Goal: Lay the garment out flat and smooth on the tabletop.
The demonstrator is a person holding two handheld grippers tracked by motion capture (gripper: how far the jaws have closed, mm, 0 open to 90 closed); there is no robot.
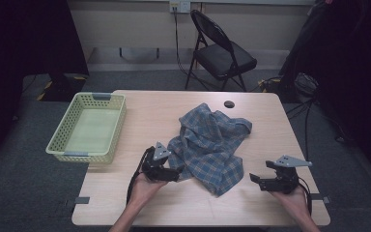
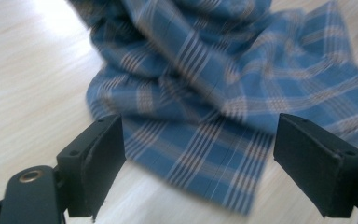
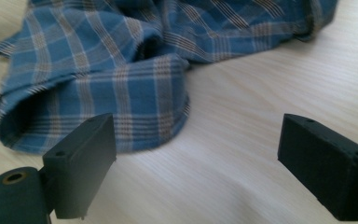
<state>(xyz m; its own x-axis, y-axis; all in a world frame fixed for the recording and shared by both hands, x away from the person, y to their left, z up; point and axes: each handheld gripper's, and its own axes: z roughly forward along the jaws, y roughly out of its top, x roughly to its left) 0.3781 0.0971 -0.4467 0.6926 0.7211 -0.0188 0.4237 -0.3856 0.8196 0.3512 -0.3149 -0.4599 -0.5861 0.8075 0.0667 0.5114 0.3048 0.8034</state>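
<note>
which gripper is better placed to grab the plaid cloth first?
Left, probably. The left gripper is open at the plaid cloth's near edge, with fabric between its jaws in its own view. The right gripper is open too, but stands apart over bare table.

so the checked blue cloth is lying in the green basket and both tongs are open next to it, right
Not quite: the cloth lies crumpled on the table, not in the basket, as the high view shows. The left tongs and right tongs are indeed open beside it.
</note>
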